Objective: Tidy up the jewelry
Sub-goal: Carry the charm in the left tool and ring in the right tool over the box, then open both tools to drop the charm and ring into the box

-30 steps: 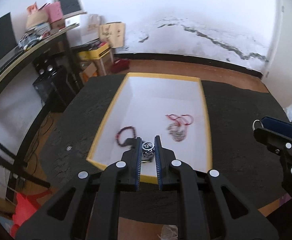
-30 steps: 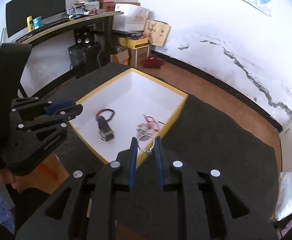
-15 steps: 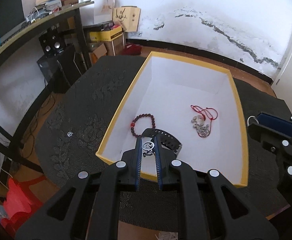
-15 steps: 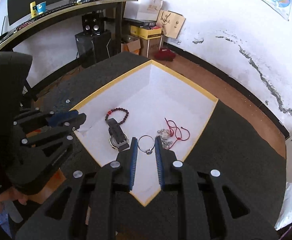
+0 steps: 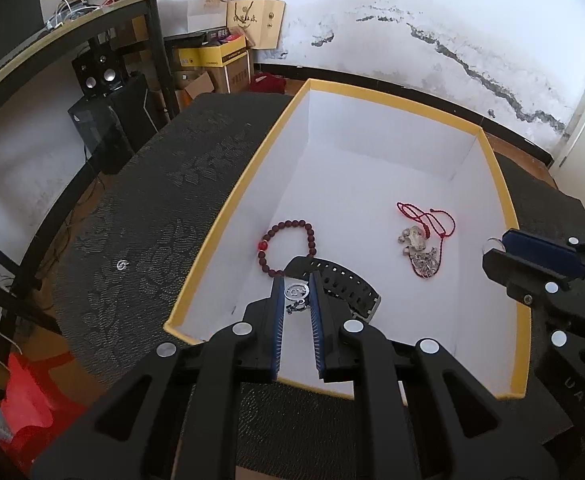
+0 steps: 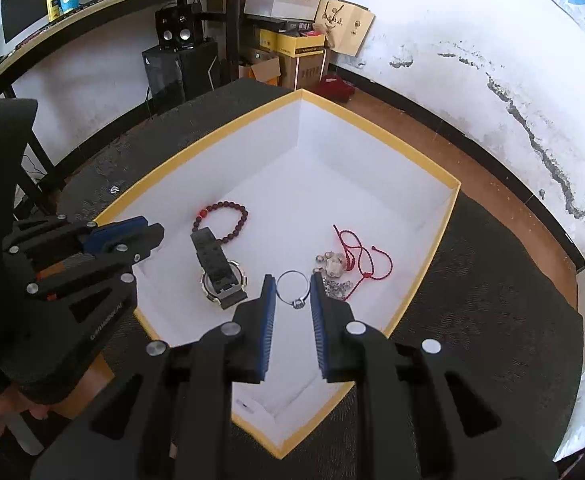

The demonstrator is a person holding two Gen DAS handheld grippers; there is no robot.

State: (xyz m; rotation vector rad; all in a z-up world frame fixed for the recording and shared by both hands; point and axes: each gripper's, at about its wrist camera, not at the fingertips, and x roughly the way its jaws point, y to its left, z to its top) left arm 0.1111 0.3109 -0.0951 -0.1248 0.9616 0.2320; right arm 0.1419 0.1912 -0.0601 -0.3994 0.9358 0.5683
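A white box with a yellow rim (image 5: 504,196) (image 6: 424,272) sits on a dark mat. Inside lie a dark red bead bracelet (image 5: 288,246) (image 6: 222,222), a black watch (image 5: 342,282) (image 6: 220,276) and a red cord tangled with silver charms (image 5: 422,236) (image 6: 352,264). My left gripper (image 5: 297,294) is shut on a small silver pendant (image 5: 296,296), held over the box's near end above the watch. My right gripper (image 6: 291,290) is shut on a silver ring (image 6: 290,288) over the box, between the watch and the charms.
A small silver piece (image 5: 122,265) (image 6: 114,189) lies on the dark mat (image 5: 164,200) left of the box. A desk, speakers and cardboard boxes (image 5: 212,60) stand at the back left. The mat's edge drops to a wooden floor (image 6: 492,184).
Both grippers have moved forward over the box with their pieces still held. The watch and bracelet now show more fully beneath them.
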